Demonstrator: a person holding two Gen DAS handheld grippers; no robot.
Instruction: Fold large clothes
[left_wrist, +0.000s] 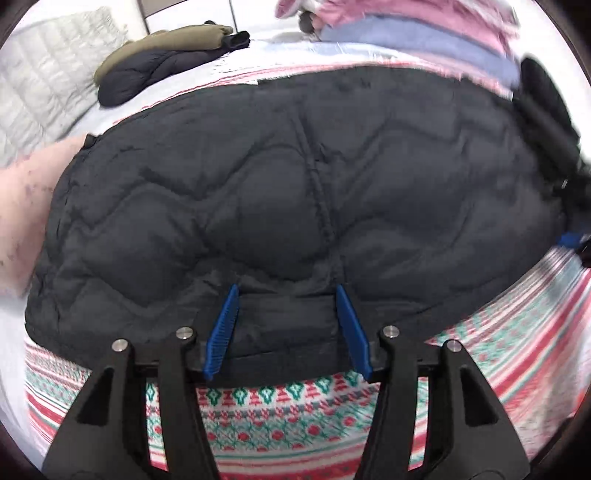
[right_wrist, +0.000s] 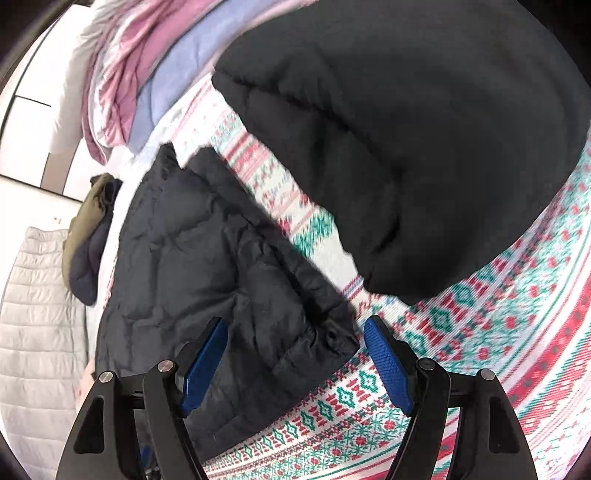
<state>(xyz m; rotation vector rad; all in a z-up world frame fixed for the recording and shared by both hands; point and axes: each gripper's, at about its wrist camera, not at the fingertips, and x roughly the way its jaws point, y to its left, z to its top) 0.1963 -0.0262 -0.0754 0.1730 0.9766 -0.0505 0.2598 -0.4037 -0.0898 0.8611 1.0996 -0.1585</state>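
Note:
A dark navy quilted jacket (left_wrist: 288, 192) lies folded flat on a patterned blanket (left_wrist: 280, 417). My left gripper (left_wrist: 287, 291) is open, its blue pads either side of the jacket's near hem, holding nothing. In the right wrist view the jacket (right_wrist: 207, 266) lies left of centre, its corner between the pads. My right gripper (right_wrist: 295, 325) is open and empty over that corner. A black puffy garment (right_wrist: 399, 147) lies on the blanket at upper right, apart from the jacket.
An olive and navy folded garment (left_wrist: 162, 62) lies at the far left. A white quilted piece (left_wrist: 40, 92) lies beside it. A stack of pink and lavender bedding (left_wrist: 424, 33) sits at the back. The right gripper's black body (left_wrist: 546, 122) shows at the right edge.

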